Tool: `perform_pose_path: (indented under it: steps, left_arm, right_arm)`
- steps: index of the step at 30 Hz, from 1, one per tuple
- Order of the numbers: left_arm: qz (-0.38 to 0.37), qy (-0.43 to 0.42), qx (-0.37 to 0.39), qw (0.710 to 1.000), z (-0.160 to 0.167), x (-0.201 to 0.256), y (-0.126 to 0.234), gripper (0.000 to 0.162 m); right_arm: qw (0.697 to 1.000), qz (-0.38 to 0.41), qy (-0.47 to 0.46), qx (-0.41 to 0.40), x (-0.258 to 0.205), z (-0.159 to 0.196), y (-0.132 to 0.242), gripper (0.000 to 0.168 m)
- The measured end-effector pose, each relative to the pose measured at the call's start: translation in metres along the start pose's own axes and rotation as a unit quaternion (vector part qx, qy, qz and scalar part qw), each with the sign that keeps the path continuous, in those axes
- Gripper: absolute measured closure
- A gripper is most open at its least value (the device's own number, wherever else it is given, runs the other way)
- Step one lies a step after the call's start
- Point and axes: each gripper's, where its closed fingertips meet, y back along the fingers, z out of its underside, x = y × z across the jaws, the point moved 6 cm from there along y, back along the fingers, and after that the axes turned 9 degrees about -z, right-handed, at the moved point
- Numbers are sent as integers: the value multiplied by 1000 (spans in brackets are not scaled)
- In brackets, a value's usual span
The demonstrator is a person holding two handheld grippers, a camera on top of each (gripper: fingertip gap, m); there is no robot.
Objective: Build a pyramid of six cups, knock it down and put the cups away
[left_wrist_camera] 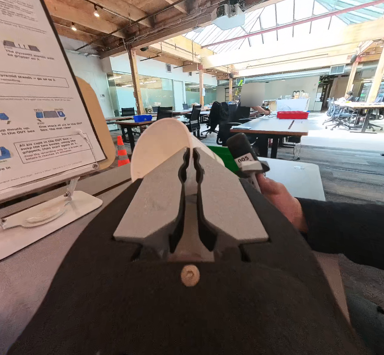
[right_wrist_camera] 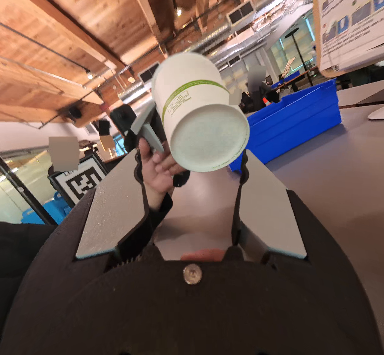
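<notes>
Cup (right_wrist_camera: 193, 104) before blue bin (right_wrist_camera: 295, 129)

This is a large open-plan office in a converted industrial loft. Exposed timber beams (left_wrist_camera: 116, 2) and a glazed skylight (left_wrist_camera: 301, 13) span the ceiling, with track lights and silver ducting (right_wrist_camera: 207, 40) beneath. Rows of long desks (left_wrist_camera: 270, 125) with black swivel chairs (left_wrist_camera: 193, 118) fill the carpeted floor, glass-walled meeting rooms (left_wrist_camera: 145, 93) line the far side, and people sit working at the desks.
</notes>
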Motion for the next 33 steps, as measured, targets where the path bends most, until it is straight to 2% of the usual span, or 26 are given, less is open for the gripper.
perform_pose_path:
  steps: [1,8,13,17,24,25,28,33]
  left_arm:
    - [0,12,-3,1000,5,-3,1,161]
    - [11,37,-88,995,53,-8,-1,162]
    - [10,26,-212,977,104,-11,-5,161]
    - [10,17,-278,960,127,-7,-8,161]
    - [-12,-11,-301,954,134,-4,-14,160]
    - [-20,-18,-305,952,135,-4,-14,159]
    - [-44,-37,-309,949,137,-5,-13,142]
    - [-80,-35,-298,951,133,-12,-10,136]
  right_arm:
    - [1000,6,-2,11,1,-3,3,76]
    - [992,118,41,25,19,-12,16,73]
    - [973,205,107,9,27,-16,24,82]
    - [954,261,144,-36,33,-12,27,94]
    - [928,287,225,-79,19,-15,24,94]
    - [920,294,240,-99,17,-16,22,94]
    - [883,349,283,-139,15,-19,25,95]
    - [833,389,311,-243,20,-33,25,95]
